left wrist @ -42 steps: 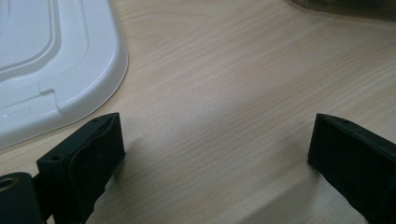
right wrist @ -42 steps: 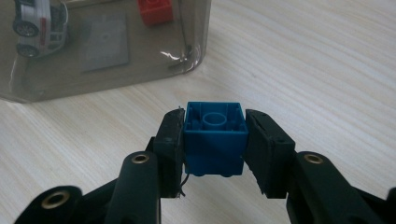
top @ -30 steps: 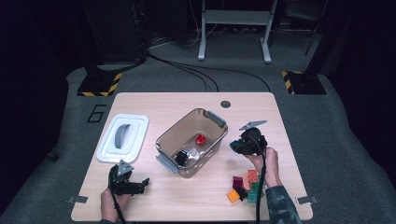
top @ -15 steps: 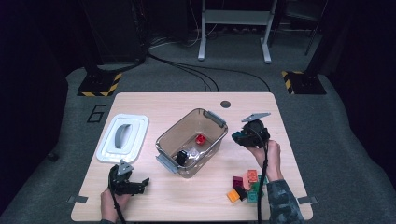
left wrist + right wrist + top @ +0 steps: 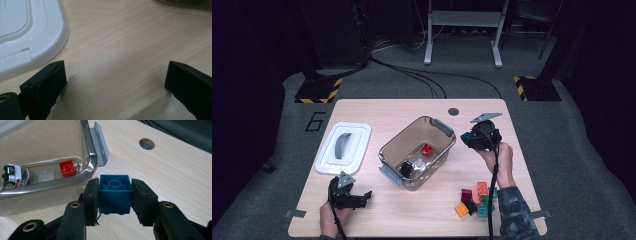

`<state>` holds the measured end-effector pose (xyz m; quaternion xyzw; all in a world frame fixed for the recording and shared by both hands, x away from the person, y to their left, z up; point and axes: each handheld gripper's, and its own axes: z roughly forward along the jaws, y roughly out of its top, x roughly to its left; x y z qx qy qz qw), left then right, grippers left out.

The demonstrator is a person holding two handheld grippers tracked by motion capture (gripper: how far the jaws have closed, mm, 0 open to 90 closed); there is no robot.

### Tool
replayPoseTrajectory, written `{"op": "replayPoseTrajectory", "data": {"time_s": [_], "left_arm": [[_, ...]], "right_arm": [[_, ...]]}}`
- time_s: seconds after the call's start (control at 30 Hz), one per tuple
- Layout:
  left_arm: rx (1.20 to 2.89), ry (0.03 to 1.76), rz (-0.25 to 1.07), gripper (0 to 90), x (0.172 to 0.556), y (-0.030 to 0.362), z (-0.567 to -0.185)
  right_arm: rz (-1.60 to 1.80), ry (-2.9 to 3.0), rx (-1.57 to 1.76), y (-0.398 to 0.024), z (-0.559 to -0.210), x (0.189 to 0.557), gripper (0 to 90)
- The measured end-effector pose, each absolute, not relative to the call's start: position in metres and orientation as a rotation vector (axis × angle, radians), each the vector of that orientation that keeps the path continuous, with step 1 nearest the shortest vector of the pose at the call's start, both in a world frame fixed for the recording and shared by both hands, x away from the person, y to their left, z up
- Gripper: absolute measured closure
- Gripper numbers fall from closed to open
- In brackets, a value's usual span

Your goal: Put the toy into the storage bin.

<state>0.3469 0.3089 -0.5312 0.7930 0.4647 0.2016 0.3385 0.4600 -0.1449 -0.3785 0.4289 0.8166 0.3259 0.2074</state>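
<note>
Blue block (image 5: 115, 195) is sitting clamped between my right gripper's (image 5: 114, 202) two black pads, hollow underside facing the camera, and I am holding it in the air just outside the near rim of the clear bin (image 5: 50, 183), close to the bin's grey latch (image 5: 100, 143). From the high view I am seeing that gripper (image 5: 468, 137) hovering over the desk (image 5: 377, 107) beside the bin's right end, toward the right edge. Inside the bin a red block (image 5: 67, 168) and a small white toy car (image 5: 12, 175) are lying on the floor of it. My left gripper (image 5: 115, 82) is resting near the front left corner of the desk with its jaws standing wide apart and nothing between them, the white lid (image 5: 27, 32) lying just beyond. More loose blocks (image 5: 476, 197) are piling near the front right corner
</note>
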Motion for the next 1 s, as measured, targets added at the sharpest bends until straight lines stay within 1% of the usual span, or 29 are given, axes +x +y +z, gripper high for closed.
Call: {"op": "replayPoseTrajectory", "data": {"time_s": [0.6, 1.0], "left_arm": [[2.065, 1.211, 0.525, 3.4, 0.347, 0.309, -0.531], [2.065, 1.211, 0.525, 3.4, 0.347, 0.309, -0.531]], "right_arm": [[0.930, 2.253, 1.101, -0.126, -0.347, 0.463, 59.0], [0.939, 2.300, 1.014, -0.101, -0.347, 0.464, 59.0]]}}
